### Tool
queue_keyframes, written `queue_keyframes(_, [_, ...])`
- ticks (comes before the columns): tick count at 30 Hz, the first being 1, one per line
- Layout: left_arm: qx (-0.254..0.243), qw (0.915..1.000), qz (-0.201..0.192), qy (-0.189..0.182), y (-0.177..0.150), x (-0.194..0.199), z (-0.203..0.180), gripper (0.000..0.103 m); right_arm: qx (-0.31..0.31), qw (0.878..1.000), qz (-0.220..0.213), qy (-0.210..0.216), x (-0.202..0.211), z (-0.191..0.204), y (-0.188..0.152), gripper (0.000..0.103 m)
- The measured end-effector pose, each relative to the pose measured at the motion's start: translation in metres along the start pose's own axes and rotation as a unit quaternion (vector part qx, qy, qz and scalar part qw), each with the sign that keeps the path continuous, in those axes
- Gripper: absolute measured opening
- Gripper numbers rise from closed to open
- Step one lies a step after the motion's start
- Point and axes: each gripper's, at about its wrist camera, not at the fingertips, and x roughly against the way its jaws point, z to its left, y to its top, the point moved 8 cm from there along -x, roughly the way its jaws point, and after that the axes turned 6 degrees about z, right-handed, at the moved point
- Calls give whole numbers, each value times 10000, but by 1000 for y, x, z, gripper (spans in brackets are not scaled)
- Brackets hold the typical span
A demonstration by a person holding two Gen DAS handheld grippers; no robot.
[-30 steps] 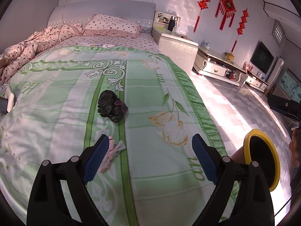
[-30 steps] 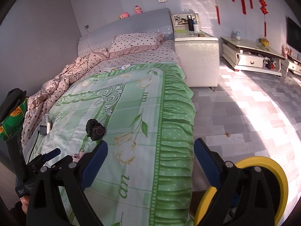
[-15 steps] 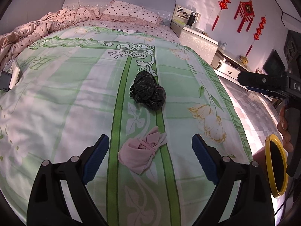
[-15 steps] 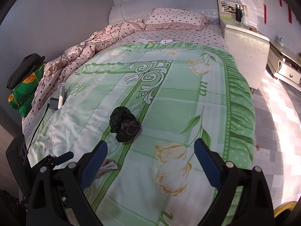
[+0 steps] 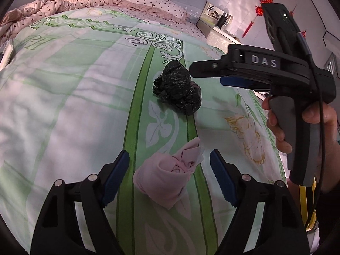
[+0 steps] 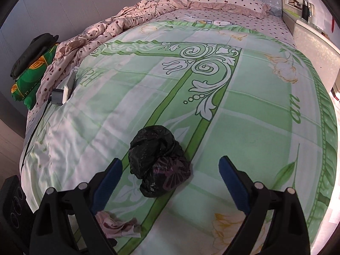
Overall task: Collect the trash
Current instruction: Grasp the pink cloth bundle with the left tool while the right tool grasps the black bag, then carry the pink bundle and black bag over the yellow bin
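Two pieces of trash lie on the green floral bedspread (image 5: 63,97). A knotted pink wad (image 5: 170,174) sits between the blue pads of my left gripper (image 5: 169,165), whose jaws are closing but stand apart from it on both sides. Further up the bed lies a crumpled black plastic bag (image 5: 178,89). In the right wrist view that black bag (image 6: 158,163) lies just ahead, between the spread fingers of my right gripper (image 6: 170,170), which is open. The pink wad (image 6: 116,225) shows at the lower left there. A hand holds the right gripper's body (image 5: 276,74) above the bed.
Crumpled pink dotted bedding (image 6: 119,23) and a pillow (image 6: 229,0) fill the bed's head. A phone and charger (image 6: 61,93) lie at the left edge beside a green cushion (image 6: 29,76). A bedside cabinet (image 6: 314,48) stands to the right. A yellow-rimmed bin (image 5: 307,204) peeks out at the lower right.
Both grippers have dropped closer to the bed. The pink wad now lies between the left gripper's narrowing pads. The right gripper swung from the floor side over to the black bag.
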Motion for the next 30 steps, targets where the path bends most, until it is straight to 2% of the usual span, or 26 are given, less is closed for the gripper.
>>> queue_keyframes(3, [-3,9999,37,-100,-1,-6,-1,66,50,9999,90,-48,-17,2,6,85])
queue_keyframes(9, [44,9997,79,-209,-2,-13,0,52,133,9994,321,-12,-41,7,6,67])
queue_keyframes(11, [27,9997,64,-235,-2,-13,-1,47,89,9993,355,39,-45,6,5,66])
queue_keyframes(13, [-23,9998,24,-213,-2,-12,-3,44,39,9993,355,114,-48,8,5,51])
queue_keyframes(18, [-155,9995,-10,-259,-3,-8,-8,38,-93,9991,276,300,-40,12,4,37])
queue_keyframes(22, [-290,9993,-97,-237,-2,0,-12,36,-229,9990,111,364,-23,11,5,33])
queue_keyframes(30, [-468,9981,-333,-232,5,30,-28,36,-384,9977,-346,447,42,9,-4,33])
